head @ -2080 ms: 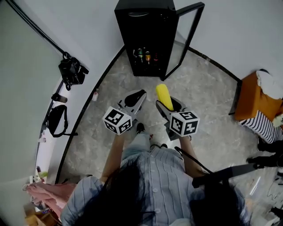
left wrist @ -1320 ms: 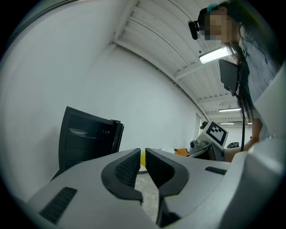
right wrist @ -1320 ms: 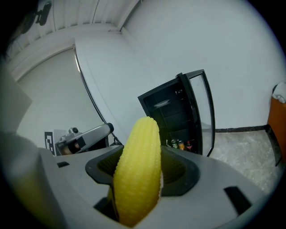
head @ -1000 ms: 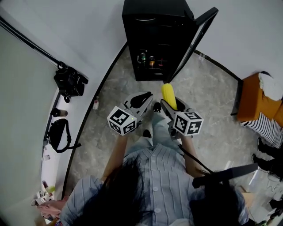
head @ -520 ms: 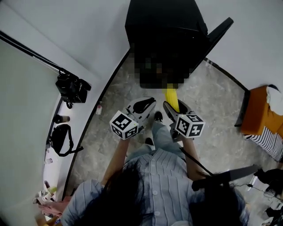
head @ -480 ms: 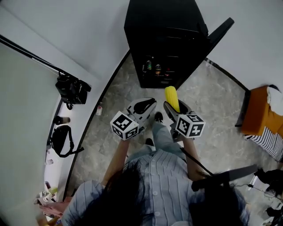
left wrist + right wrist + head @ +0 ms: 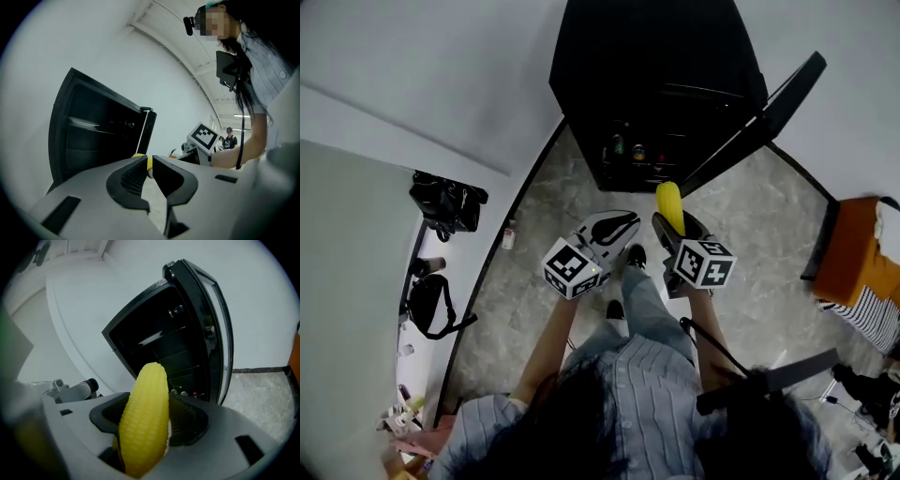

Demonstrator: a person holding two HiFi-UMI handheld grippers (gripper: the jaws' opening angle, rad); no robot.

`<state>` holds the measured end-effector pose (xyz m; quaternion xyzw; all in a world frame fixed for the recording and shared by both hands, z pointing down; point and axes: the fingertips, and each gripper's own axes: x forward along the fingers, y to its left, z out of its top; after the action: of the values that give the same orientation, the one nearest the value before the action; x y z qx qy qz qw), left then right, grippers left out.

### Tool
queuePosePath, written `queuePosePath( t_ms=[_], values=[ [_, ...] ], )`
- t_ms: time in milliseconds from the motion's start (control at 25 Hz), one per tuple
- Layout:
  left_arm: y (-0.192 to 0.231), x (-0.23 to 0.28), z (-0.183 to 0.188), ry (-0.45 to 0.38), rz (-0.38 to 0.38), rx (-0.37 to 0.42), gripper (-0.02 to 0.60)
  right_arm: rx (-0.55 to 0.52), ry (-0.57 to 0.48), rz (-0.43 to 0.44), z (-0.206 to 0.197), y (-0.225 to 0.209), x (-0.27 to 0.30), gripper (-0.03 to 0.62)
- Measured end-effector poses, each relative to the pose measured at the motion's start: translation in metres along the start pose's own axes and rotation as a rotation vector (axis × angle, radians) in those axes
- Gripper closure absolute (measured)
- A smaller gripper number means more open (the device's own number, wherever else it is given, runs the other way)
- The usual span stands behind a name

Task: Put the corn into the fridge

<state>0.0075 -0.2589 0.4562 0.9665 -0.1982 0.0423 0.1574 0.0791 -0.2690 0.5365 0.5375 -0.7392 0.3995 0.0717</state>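
A yellow corn cob [image 7: 145, 418] stands upright between the jaws of my right gripper [image 7: 146, 420], which is shut on it. In the head view the corn [image 7: 670, 203] sticks out ahead of the right gripper [image 7: 677, 225], just short of the black fridge [image 7: 656, 84]. The fridge [image 7: 159, 348] stands open, its glass door [image 7: 764, 117] swung out to the right; bottles sit on a low shelf [image 7: 628, 150]. My left gripper [image 7: 623, 225] is held beside the right one, its jaws [image 7: 149, 171] nearly together with nothing between them.
A black bag [image 7: 445, 202] and another bag [image 7: 427, 305] lie along the white wall at the left. An orange box [image 7: 853, 253] stands at the right on the grey stone floor. A person's feet [image 7: 623, 281] are just behind the grippers.
Both grippers and the corn have moved closer to the open fridge. The fridge fills more of the head view than before.
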Motion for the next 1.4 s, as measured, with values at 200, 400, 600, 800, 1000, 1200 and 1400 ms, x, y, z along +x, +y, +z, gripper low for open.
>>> queuePosePath(
  t_ms=[200, 400, 600, 800, 1000, 1200, 1400],
  values=[
    [0.032, 0.021, -0.013, 0.031, 0.005, -0.007, 0.554, -0.013, 0.013, -0.011, 0.014, -0.022, 0.04, 0.33],
    [0.058, 0.037, -0.024, 0.04, 0.022, -0.021, 0.553, -0.026, 0.022, -0.024, 0.028, -0.044, 0.08, 0.33],
    [0.077, 0.046, -0.032, 0.048, 0.035, -0.03, 0.554, -0.006, 0.007, -0.055, 0.041, -0.062, 0.113, 0.33],
    [0.094, 0.051, -0.036, 0.055, 0.049, -0.03, 0.554, 0.001, -0.028, -0.127, 0.057, -0.081, 0.143, 0.33],
    [0.105, 0.054, -0.04, 0.052, 0.062, -0.033, 0.554, 0.009, -0.04, -0.144, 0.071, -0.097, 0.176, 0.33],
    [0.113, 0.057, -0.049, 0.056, 0.073, -0.05, 0.553, -0.038, -0.036, -0.194, 0.083, -0.118, 0.204, 0.33],
    [0.122, 0.058, -0.053, 0.05, 0.087, -0.065, 0.554, -0.031, -0.018, -0.246, 0.092, -0.143, 0.229, 0.33]
  ],
)
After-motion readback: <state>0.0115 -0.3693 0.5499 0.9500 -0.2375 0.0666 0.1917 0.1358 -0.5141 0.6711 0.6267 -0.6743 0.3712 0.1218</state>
